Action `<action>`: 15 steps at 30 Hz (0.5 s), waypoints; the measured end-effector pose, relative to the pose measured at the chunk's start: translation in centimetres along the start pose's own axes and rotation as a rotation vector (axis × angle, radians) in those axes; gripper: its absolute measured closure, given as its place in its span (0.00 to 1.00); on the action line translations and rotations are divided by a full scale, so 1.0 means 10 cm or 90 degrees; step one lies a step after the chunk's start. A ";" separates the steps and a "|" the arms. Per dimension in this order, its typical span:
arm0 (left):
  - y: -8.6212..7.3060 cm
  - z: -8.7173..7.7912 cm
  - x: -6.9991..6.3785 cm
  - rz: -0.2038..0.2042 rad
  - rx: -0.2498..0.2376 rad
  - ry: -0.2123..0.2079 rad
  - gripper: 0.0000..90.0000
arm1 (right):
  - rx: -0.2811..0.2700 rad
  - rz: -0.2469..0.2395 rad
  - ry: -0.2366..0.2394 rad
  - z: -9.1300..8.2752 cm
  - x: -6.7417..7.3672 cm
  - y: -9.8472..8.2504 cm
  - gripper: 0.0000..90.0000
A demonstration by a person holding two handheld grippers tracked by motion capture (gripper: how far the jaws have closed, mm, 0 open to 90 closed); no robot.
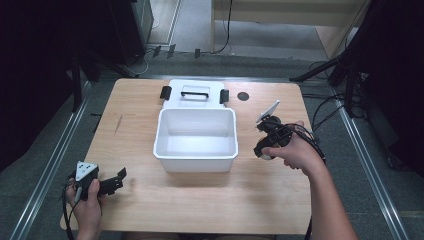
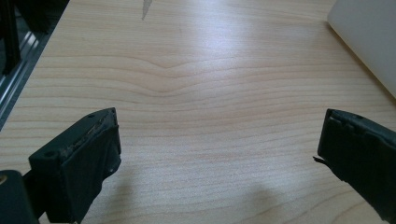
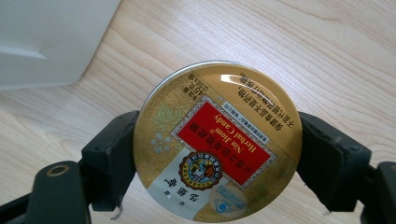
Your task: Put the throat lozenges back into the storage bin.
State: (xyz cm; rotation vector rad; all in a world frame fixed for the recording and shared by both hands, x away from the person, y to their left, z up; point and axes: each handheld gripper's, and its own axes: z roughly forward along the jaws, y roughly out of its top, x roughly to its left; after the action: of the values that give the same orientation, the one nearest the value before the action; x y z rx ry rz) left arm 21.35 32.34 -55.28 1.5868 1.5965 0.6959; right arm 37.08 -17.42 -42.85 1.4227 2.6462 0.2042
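A round gold tin of herbal candy with a red label [image 3: 215,147], judged light, stiff and slippery, is gripped across its rim by the right claw [image 3: 215,161] at centre frame, above the wooden table [image 3: 327,56], while the left claw [image 2: 219,158] is spread wide, empty.

Glossy printed metal tin [image 3: 215,144], smooth white plastic bin [image 1: 196,140], light wood-grain table [image 1: 135,120].

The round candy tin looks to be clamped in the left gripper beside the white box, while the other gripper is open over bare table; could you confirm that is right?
Not quite: the right gripper holds the candy tin, as the right gripper view shows. It is beside the white box, and the left gripper is open over bare table.
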 end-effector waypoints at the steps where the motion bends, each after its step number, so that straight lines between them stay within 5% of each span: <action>1: 0.00 0.00 0.00 0.000 0.000 0.000 0.00 | 0.000 -0.001 0.001 -0.01 0.00 0.01 0.23; 15: 0.00 0.00 0.00 -0.002 0.000 0.001 0.00 | -0.012 -0.017 0.008 -0.20 0.06 0.16 0.23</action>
State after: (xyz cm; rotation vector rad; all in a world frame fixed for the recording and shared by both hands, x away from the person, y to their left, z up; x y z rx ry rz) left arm 21.33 32.37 -55.27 1.5839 1.5994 0.6953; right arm 37.72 -16.13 -40.58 1.3854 2.6645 0.2353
